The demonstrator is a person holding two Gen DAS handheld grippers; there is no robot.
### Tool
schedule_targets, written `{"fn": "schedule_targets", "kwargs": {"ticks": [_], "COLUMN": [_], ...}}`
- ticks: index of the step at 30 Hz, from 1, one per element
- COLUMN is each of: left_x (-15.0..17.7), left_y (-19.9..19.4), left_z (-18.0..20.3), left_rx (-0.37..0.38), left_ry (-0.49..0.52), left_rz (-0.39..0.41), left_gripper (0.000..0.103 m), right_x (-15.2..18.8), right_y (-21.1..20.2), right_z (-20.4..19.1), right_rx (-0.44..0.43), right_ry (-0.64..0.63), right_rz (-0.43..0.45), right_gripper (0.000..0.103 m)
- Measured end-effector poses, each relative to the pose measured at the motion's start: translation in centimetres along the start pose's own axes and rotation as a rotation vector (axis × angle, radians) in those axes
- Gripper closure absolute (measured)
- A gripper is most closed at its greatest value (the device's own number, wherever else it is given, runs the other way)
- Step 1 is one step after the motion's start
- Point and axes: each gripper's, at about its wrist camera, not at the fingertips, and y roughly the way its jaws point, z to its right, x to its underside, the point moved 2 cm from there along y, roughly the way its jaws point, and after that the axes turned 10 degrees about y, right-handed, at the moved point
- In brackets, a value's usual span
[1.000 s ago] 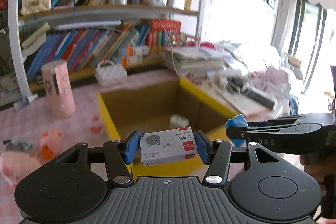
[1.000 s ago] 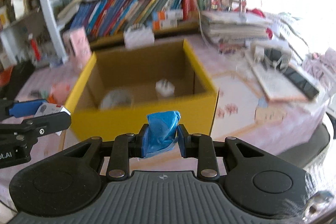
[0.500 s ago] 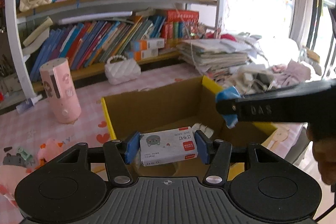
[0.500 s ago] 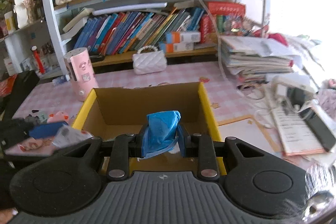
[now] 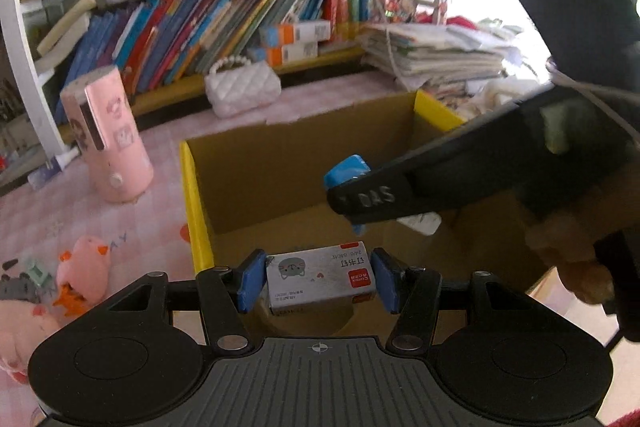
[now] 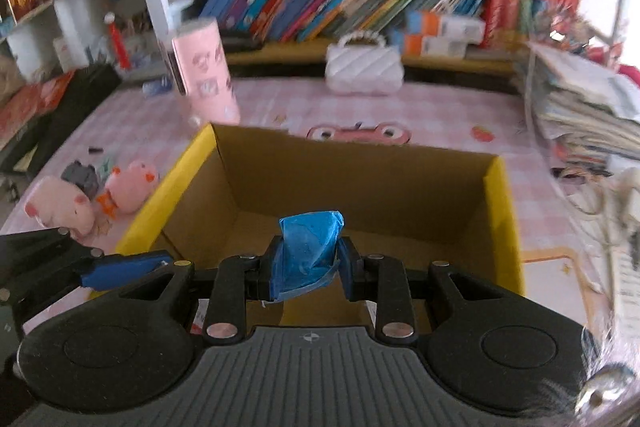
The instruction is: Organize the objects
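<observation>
Left gripper point(image 5: 319, 283) clamped on a small staple box point(image 5: 321, 279) with a cat print, pads pressing both short ends; box now hangs over the open yellow-edged cardboard box point(image 5: 195, 195), just inside its near-left corner, where a second ago it was short of the near wall. Right gripper point(image 6: 307, 269) clamped on a crumpled blue wrapper point(image 6: 309, 254), also over the carton interior now; earlier it sat in front of the carton's near yellow wall. In the left wrist view the right gripper has swung from low right to across the carton opening, its blue pad above the carton floor, a hand point(image 5: 576, 263) visible behind it. Both views have dropped closer to the carton and tilted down; the top shelf is mostly out of frame. A white item on the carton floor is partly hidden behind the right gripper finger. Pink cylinder point(image 5: 106, 135), white quilted handbag point(image 5: 242, 89) and pink plush toys point(image 6: 92, 195) stay put on the pink checked bench point(image 6: 420, 115).
</observation>
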Motion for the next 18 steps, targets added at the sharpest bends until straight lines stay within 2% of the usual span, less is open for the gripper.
{"fn": "schedule_targets", "kwargs": {"ticks": [6,11,18], "left_x": [-0.2,-0.3,-0.4], "left_y": [0.9,1.3,1.3], "left_z": [0.8,1.6,1.7], "left_rx": [-0.019,-0.035,-0.045], "left_ry": [0.03,0.065,0.069], "left_rz": [-0.015,-0.022,-0.02], "left_gripper": [0.047,0.047,0.047], "right_x": [-0.7,-0.8,-1.0], "right_y": [3.4,5.3,5.8], "right_z": [-0.6,-0.3,-0.4], "right_rx": [-0.018,-0.024,-0.027], "right_ry": [-0.082,-0.076,-0.096], "right_rz": [-0.117,-0.197,-0.207], "right_gripper": [0.077,0.077,0.077]}}
